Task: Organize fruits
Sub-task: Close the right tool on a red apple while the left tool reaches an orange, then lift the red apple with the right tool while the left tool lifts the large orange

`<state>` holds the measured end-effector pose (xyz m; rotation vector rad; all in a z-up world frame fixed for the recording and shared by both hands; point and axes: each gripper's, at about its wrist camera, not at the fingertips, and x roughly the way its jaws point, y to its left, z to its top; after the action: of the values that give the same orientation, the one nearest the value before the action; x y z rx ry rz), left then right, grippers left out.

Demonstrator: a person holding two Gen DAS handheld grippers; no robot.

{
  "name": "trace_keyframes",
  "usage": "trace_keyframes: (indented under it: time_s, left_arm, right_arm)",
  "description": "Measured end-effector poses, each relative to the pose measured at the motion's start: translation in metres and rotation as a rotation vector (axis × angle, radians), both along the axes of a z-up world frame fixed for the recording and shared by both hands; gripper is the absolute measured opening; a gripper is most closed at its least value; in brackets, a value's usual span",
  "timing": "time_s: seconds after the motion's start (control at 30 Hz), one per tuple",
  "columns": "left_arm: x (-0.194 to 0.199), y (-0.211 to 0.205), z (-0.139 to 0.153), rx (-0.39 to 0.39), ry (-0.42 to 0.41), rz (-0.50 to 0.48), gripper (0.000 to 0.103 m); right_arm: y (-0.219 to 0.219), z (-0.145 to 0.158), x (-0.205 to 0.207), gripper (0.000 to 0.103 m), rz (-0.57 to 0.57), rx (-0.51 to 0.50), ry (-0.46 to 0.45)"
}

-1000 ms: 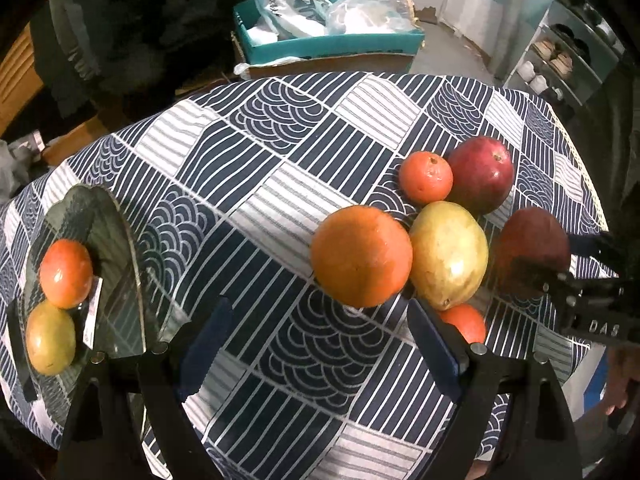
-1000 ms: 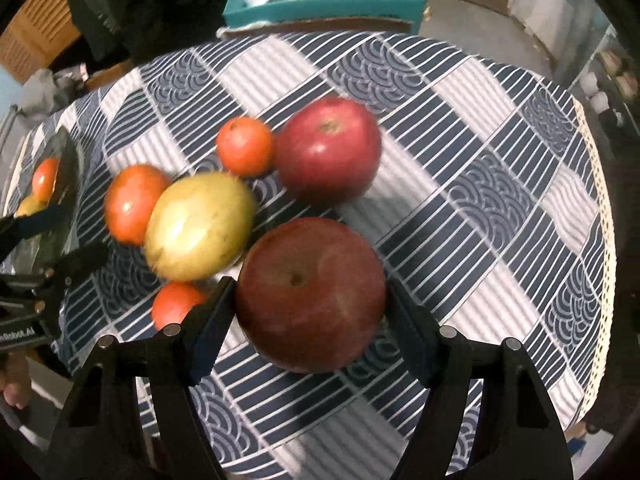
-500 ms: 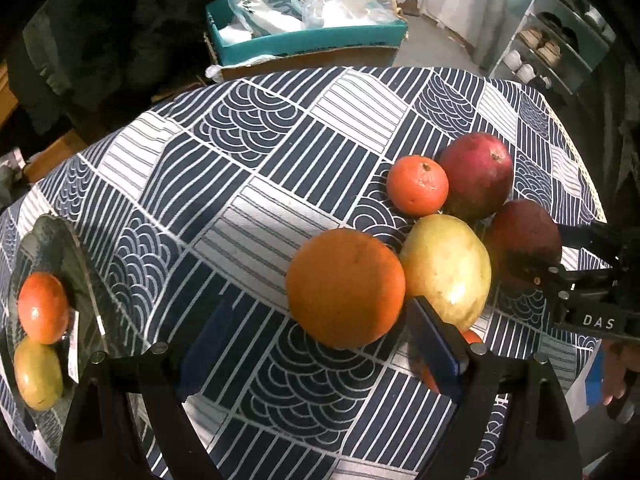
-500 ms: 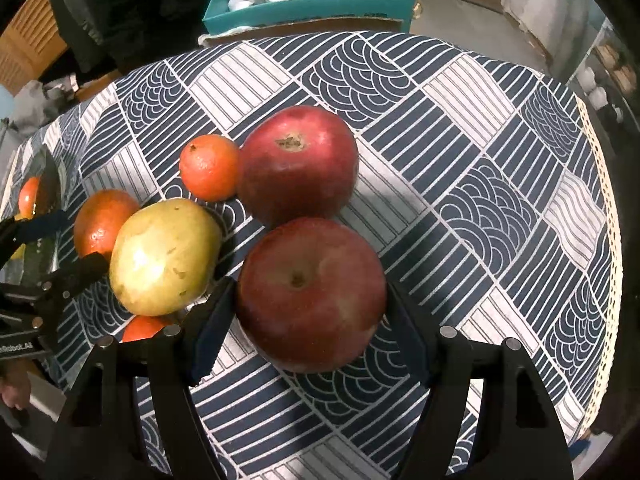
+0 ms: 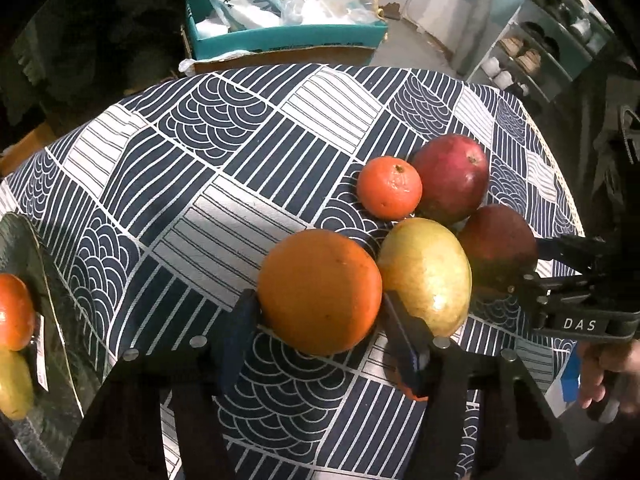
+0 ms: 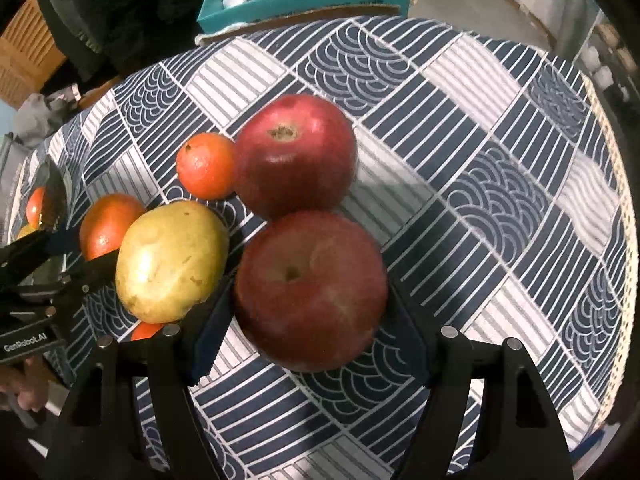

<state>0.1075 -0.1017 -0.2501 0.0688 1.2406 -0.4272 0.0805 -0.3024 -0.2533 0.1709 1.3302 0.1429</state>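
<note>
A large orange sits between the fingers of my left gripper, whose jaws are closing, and both blue pads touch its sides. Against the orange lies a yellow-green mango, with a small tangerine and a red apple behind it. My right gripper is shut on a second red apple just right of the mango. Another small orange fruit peeks out under the mango. A dark glass plate at the far left holds an orange fruit and a yellow one.
The round table has a navy-and-white patterned cloth. A teal box full of plastic bags stands beyond the far edge. Shelves with shoes are at the back right. Dark clothing hangs at the back left.
My left gripper came forward and down around the large orange, and its jaws narrowed from wide open until the pads meet the fruit. The right gripper kept its hold on the apple.
</note>
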Motion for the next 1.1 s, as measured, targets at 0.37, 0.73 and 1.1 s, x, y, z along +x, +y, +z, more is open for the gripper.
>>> trace_keyframes:
  time_s: [0.37,0.73,1.1]
  left_arm:
    - [-0.010,0.004,0.006,0.045,-0.039,0.049,0.062]
    - [-0.022,0.012,0.036,0.051,-0.113,0.085,0.061]
    - [-0.038,0.023,0.083,0.022,-0.207,0.125,0.061]
  right_arm:
    - [0.007,0.012,-0.004,0.074,0.036,-0.065,-0.057]
    - [0.017,0.051,-0.011,0.074,0.054,-0.088,-0.165]
    - [0.029,0.100,-0.017,0.074,0.072,-0.086,-0.281]
